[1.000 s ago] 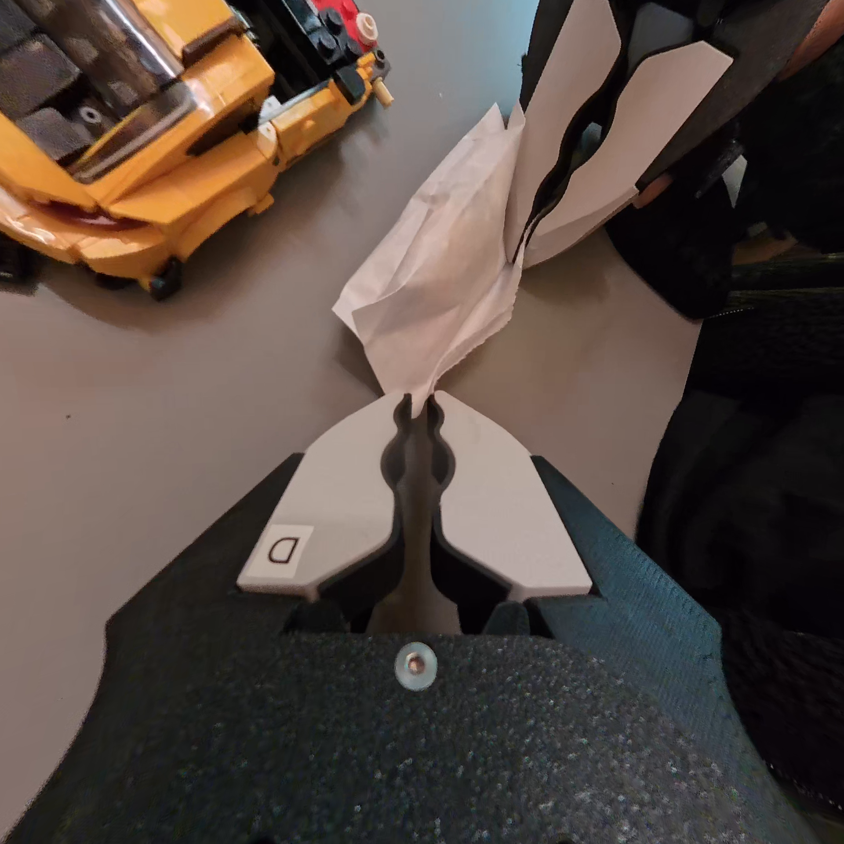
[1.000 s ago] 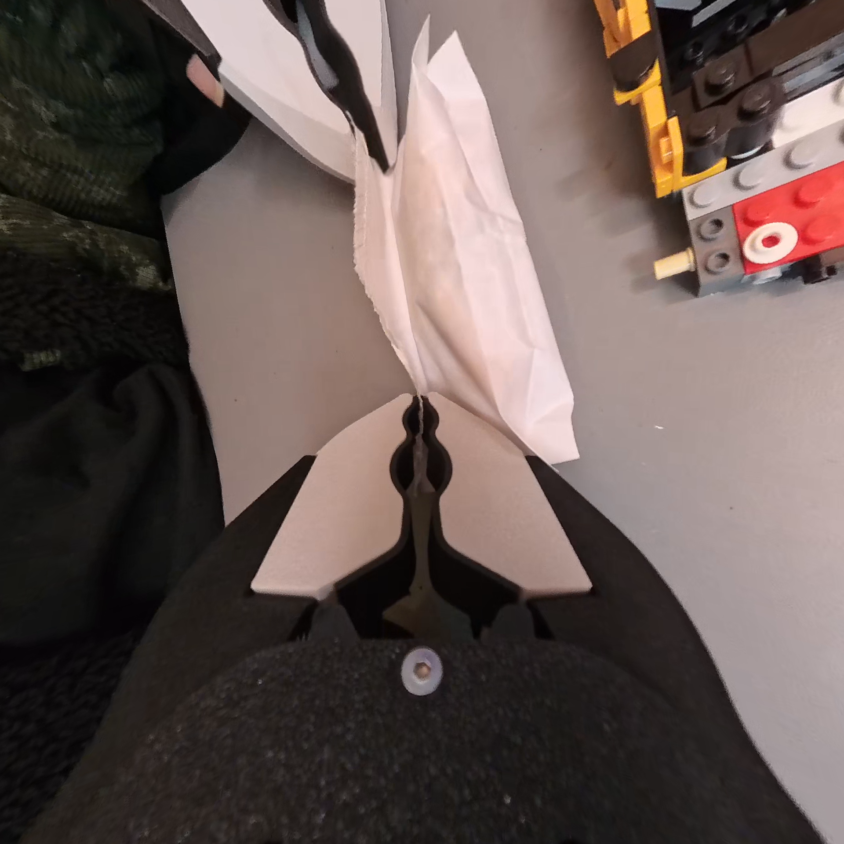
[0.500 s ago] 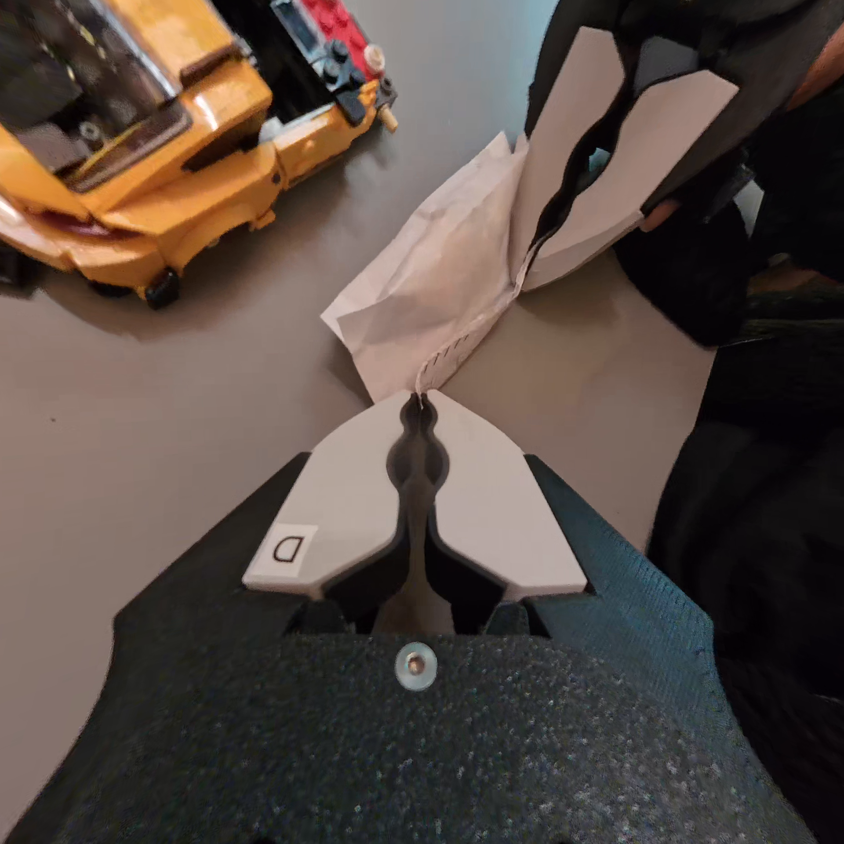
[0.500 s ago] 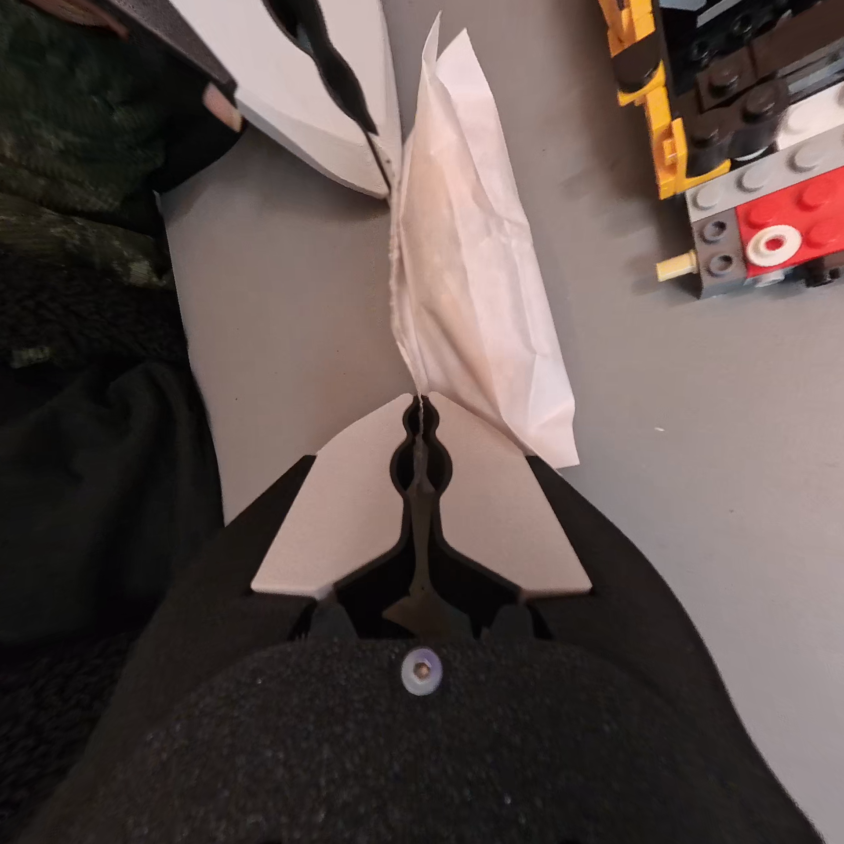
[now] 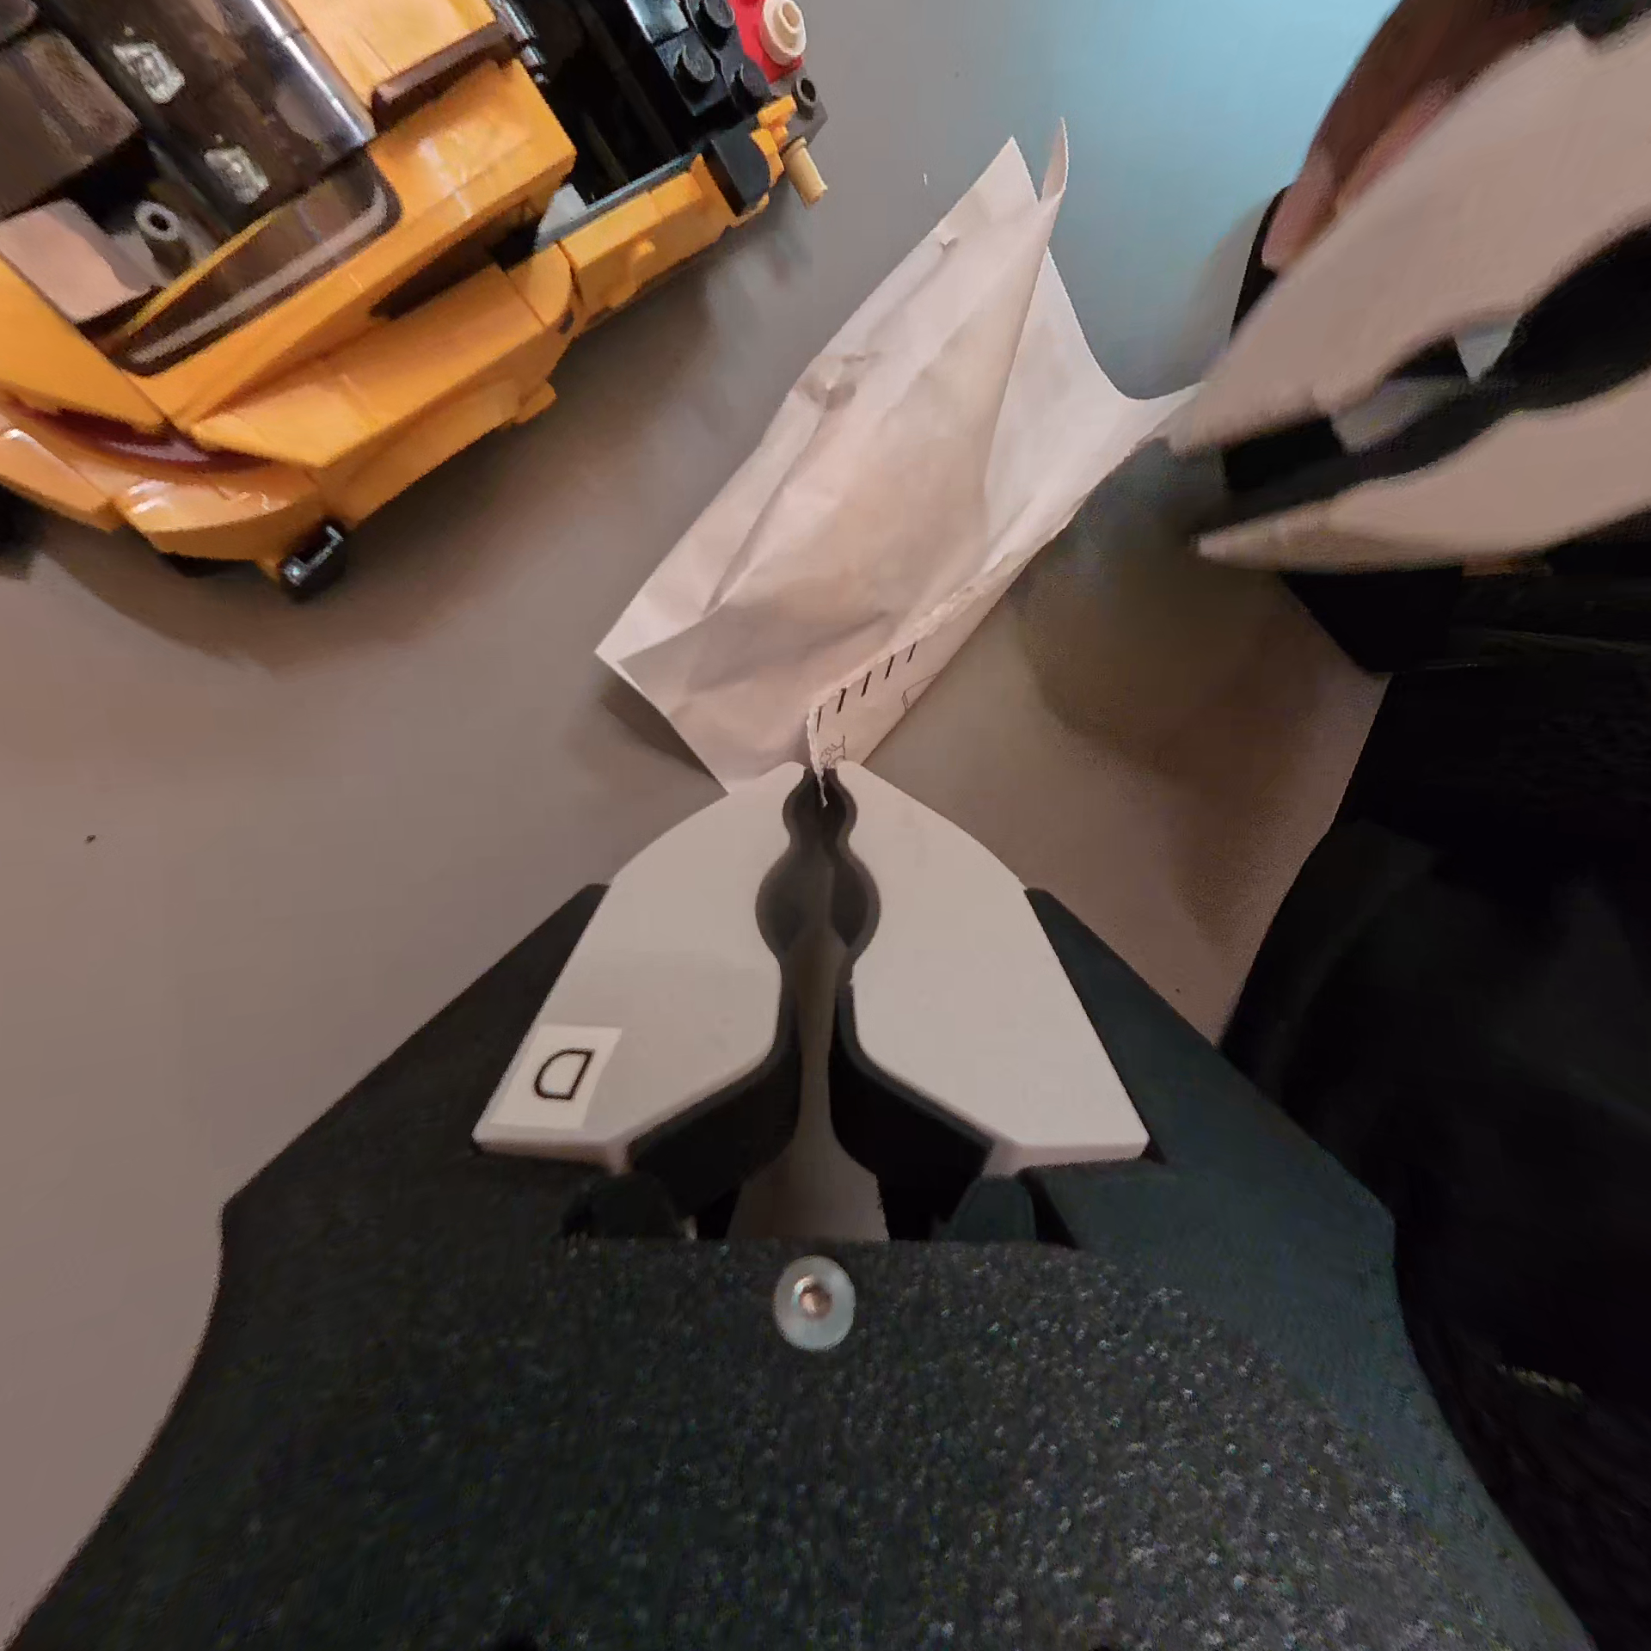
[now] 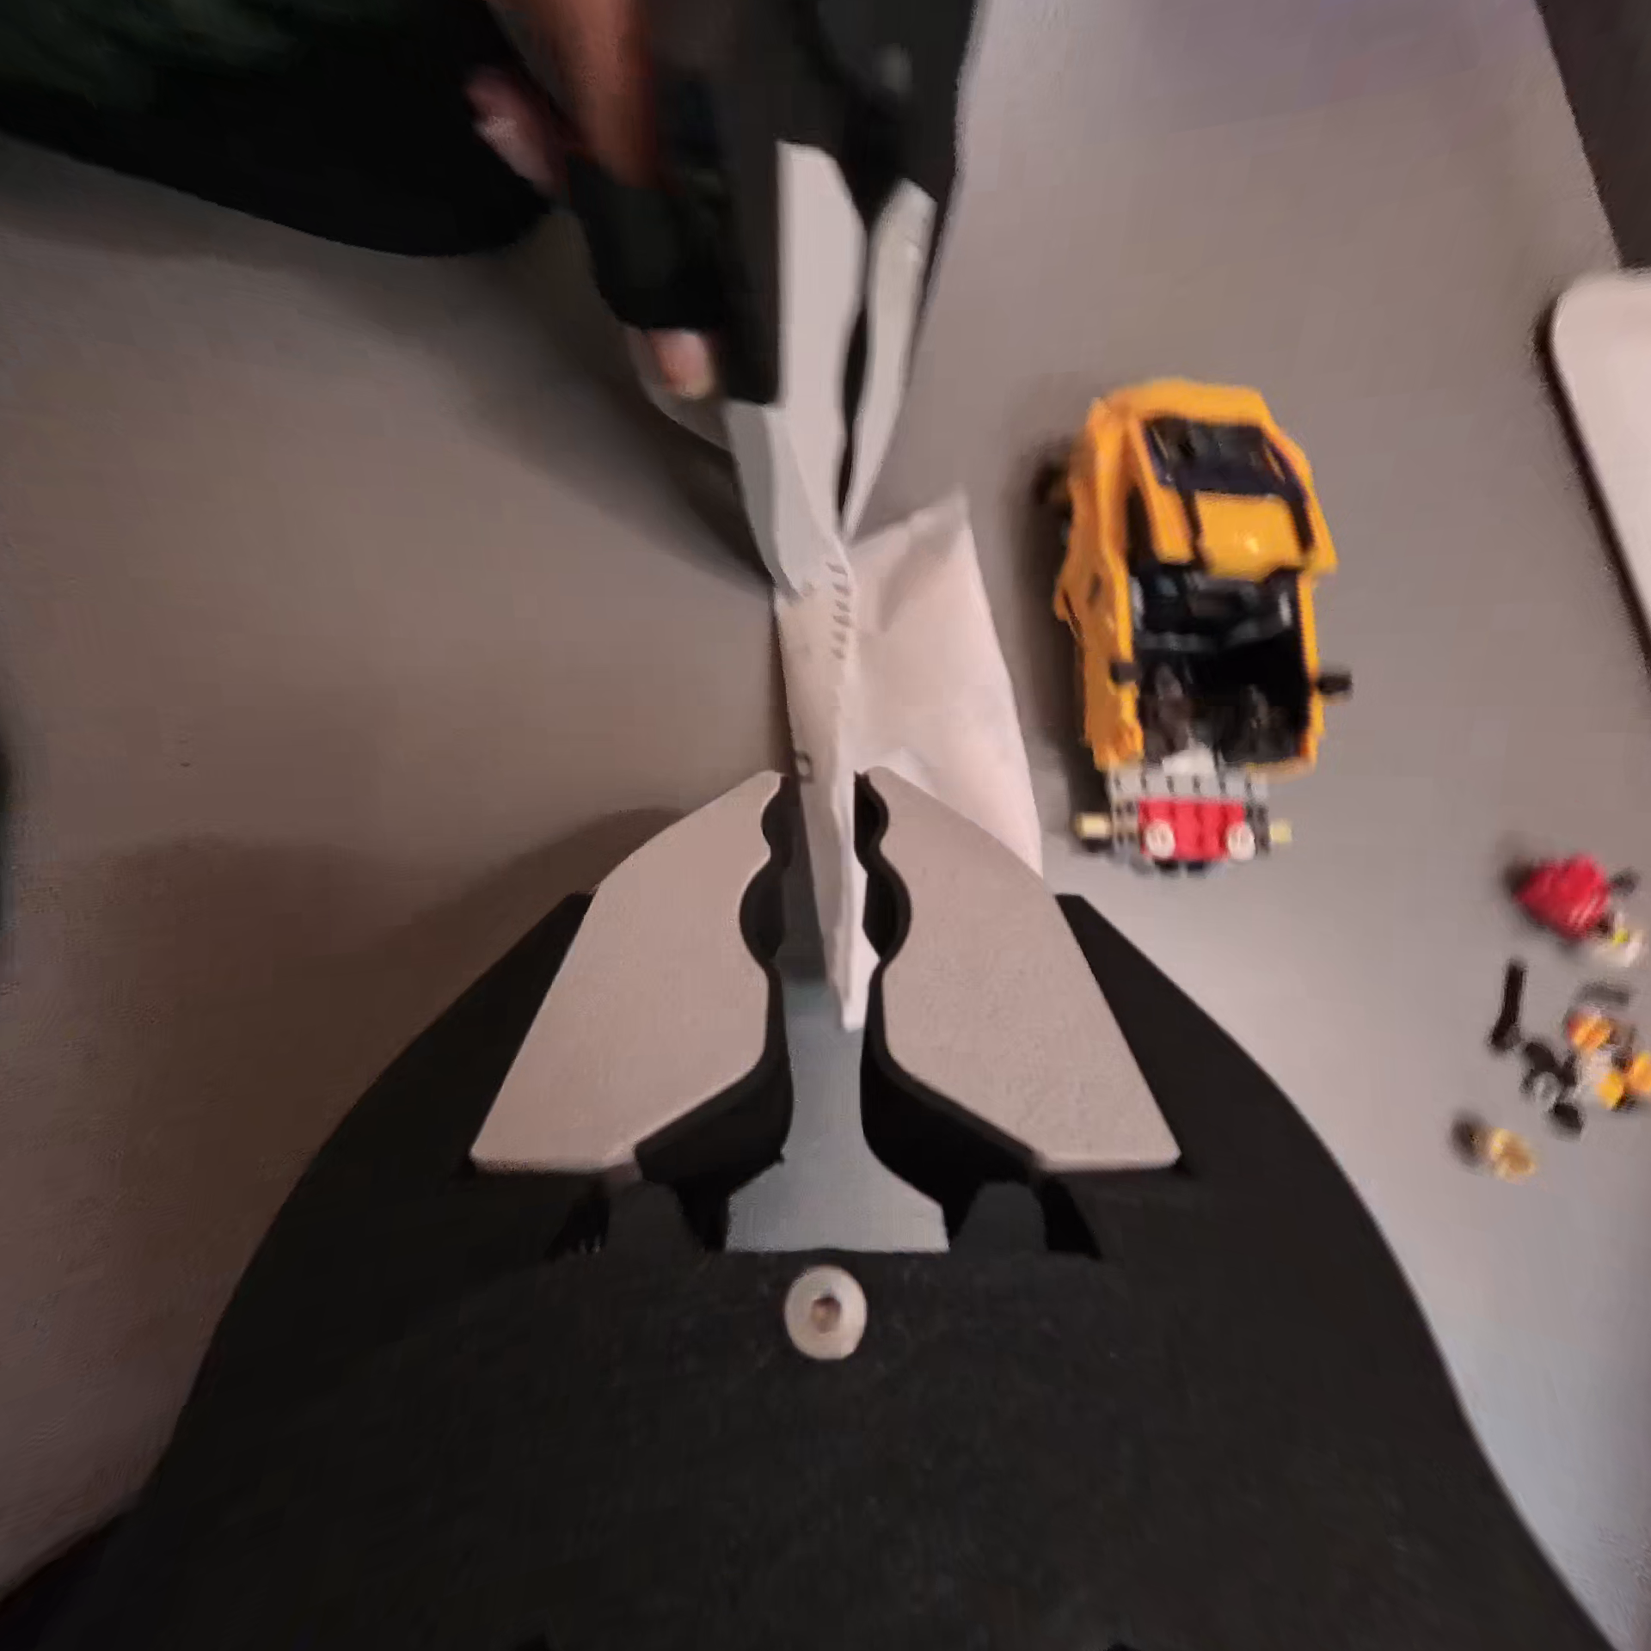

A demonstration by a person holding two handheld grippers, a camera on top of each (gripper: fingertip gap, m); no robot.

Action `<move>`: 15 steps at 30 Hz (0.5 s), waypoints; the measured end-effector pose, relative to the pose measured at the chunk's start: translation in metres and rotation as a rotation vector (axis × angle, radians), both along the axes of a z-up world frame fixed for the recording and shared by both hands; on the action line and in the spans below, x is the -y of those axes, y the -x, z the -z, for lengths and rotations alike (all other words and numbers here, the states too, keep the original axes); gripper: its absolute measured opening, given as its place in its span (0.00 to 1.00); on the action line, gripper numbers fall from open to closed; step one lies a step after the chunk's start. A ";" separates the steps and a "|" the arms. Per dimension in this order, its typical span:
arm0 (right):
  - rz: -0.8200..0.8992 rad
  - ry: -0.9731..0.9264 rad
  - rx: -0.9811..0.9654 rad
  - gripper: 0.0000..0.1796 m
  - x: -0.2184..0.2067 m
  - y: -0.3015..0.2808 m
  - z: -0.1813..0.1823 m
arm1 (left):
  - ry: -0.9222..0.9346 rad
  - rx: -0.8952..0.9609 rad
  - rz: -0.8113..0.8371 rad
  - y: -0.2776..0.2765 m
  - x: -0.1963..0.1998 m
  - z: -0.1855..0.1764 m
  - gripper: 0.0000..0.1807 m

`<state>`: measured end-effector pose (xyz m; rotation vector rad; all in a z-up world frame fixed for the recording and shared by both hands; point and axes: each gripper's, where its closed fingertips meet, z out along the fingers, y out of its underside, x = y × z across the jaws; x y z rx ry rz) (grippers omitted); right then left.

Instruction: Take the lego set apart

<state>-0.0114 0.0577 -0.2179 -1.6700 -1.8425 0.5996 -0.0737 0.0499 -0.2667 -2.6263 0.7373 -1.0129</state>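
Note:
A white paper bag (image 5: 875, 500) lies on the grey table (image 5: 268, 849), in front of a yellow lego car (image 5: 295, 295) with part of its rear stripped to black, grey and red bricks. My left gripper (image 5: 824, 782) is shut on the bag's near torn corner. My right gripper (image 6: 822, 786) is open, with a strip of the bag (image 6: 929, 661) lying loosely between its fingers. In the left wrist view the right gripper (image 5: 1188, 487) is blurred, with its fingers apart at the bag's far corner. The right wrist view shows the left gripper (image 6: 804, 572) and the car (image 6: 1188, 554) farther off.
Several small loose lego pieces (image 6: 1572, 1045) and a red clump (image 6: 1563, 893) lie right of the car. A white flat object (image 6: 1608, 465) sits at the right edge. The person's dark clothing (image 5: 1474, 983) borders the table's near side.
My right gripper has opened and let go of the bag, then pulled back and up, so its view now takes in the whole car. My left gripper keeps its hold.

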 end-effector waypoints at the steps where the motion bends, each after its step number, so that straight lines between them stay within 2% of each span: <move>1: -0.044 -0.042 0.007 0.06 0.007 0.008 0.000 | 0.003 0.001 0.001 0.000 0.000 0.000 0.00; 3: -0.114 -0.108 0.047 0.04 0.017 0.023 0.011 | 0.008 0.007 0.003 0.000 0.000 0.000 0.00; 7: -0.114 -0.138 0.151 0.00 0.003 0.038 0.038 | 0.006 0.012 0.009 0.000 0.000 0.000 0.00; 15: -0.117 0.012 0.245 0.00 0.004 0.037 0.049 | -0.011 0.040 0.032 0.003 0.003 0.000 0.01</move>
